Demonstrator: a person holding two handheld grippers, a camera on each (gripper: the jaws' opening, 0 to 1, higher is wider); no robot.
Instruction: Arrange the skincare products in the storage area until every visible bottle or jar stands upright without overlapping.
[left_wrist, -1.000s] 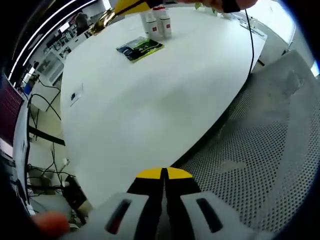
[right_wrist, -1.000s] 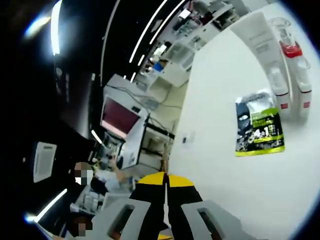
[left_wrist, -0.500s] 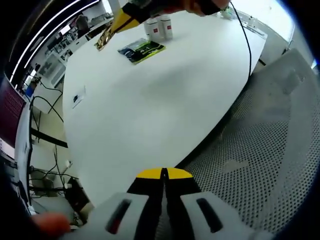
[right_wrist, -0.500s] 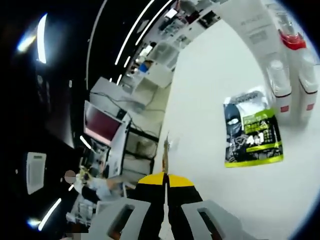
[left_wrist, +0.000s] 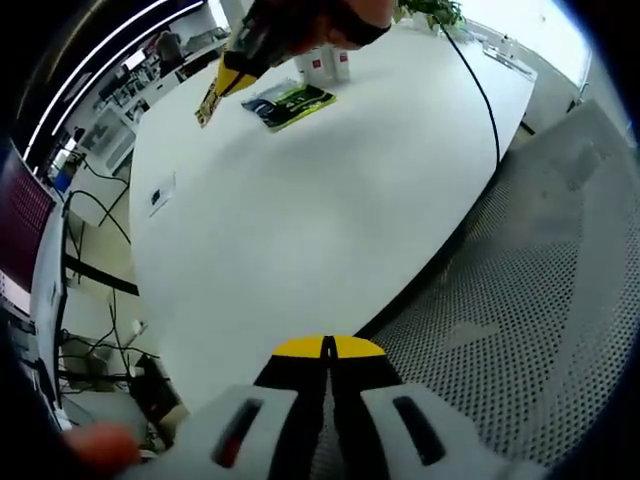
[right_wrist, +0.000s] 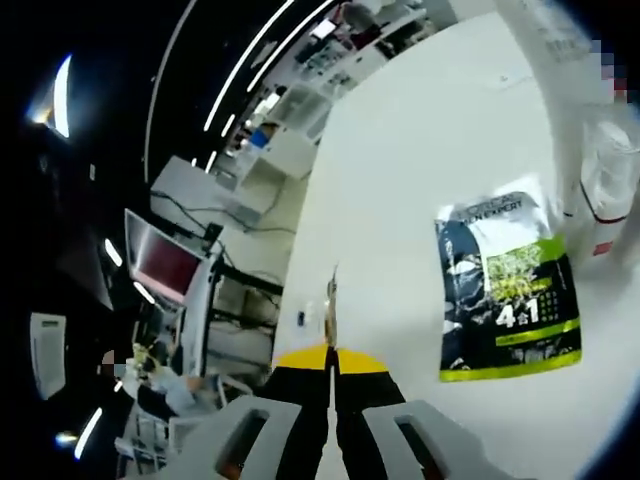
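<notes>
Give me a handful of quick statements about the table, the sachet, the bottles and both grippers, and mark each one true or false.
1. The green and black sachet lies flat on the white table. True.
2. The left gripper has its jaws wide open. False: they are shut, with nothing between them.
3. The right gripper is clamped on the sachet. False: its jaws are shut on nothing, and the sachet lies apart from them on the table.
4. White bottles with red labels stand upright just beyond the sachet in the left gripper view. True.
5. A black cable runs across the table. True.
</notes>
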